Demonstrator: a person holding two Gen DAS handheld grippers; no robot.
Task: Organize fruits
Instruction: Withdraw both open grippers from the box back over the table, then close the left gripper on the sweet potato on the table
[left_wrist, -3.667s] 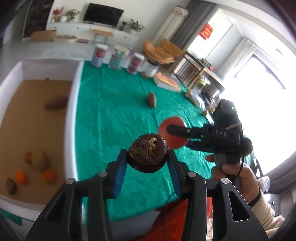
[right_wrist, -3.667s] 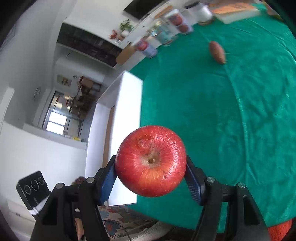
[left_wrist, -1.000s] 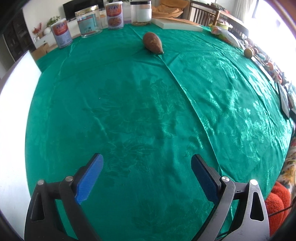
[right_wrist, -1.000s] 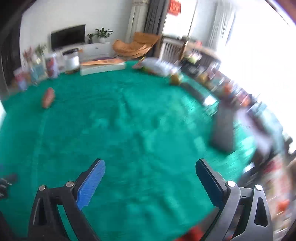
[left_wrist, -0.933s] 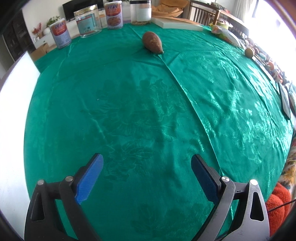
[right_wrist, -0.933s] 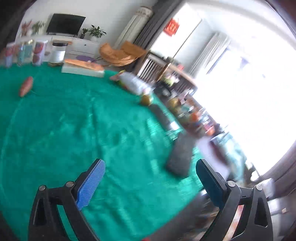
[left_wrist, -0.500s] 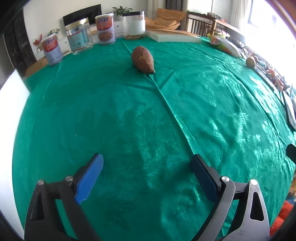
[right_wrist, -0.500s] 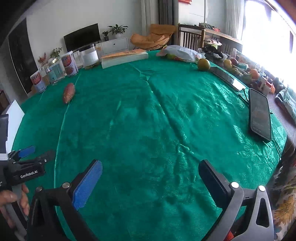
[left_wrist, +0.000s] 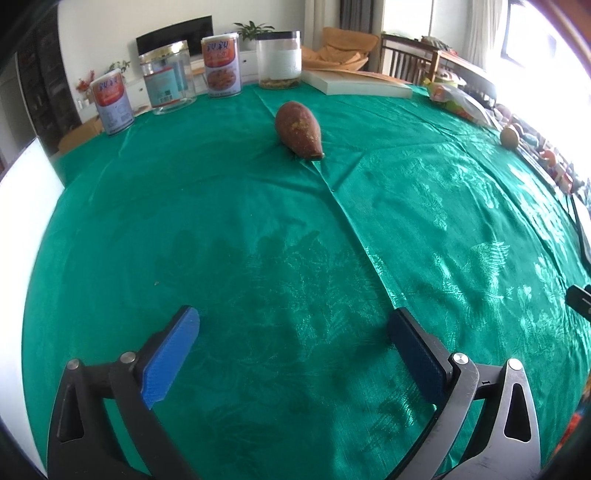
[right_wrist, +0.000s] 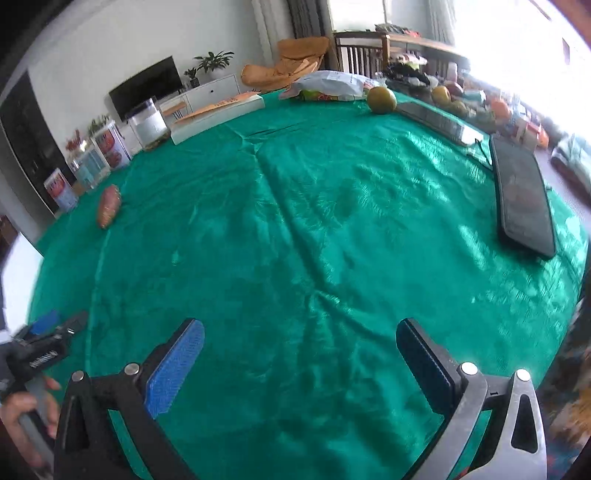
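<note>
A brown sweet potato (left_wrist: 298, 129) lies on the green tablecloth (left_wrist: 280, 236), far ahead of my left gripper (left_wrist: 293, 343), which is open and empty low over the cloth. It also shows in the right wrist view (right_wrist: 108, 211) at the far left. My right gripper (right_wrist: 301, 354) is open and empty above the cloth. The left gripper (right_wrist: 55, 325) shows at the left edge of the right wrist view. A green-yellow round fruit (right_wrist: 381, 99) sits at the far edge, also in the left wrist view (left_wrist: 510, 137).
Several jars and cans (left_wrist: 219, 70) and a flat white box (left_wrist: 356, 88) line the far edge. A white bin wall (left_wrist: 22, 221) stands at the left. A dark phone (right_wrist: 522, 201), a plastic bag (right_wrist: 328, 86) and small clutter (right_wrist: 495, 107) lie at the right.
Both grippers held fruit earlier, a dark round fruit and a red apple; now both are open and empty. The left gripper has moved closer to the sweet potato. The right view swung back over the table.
</note>
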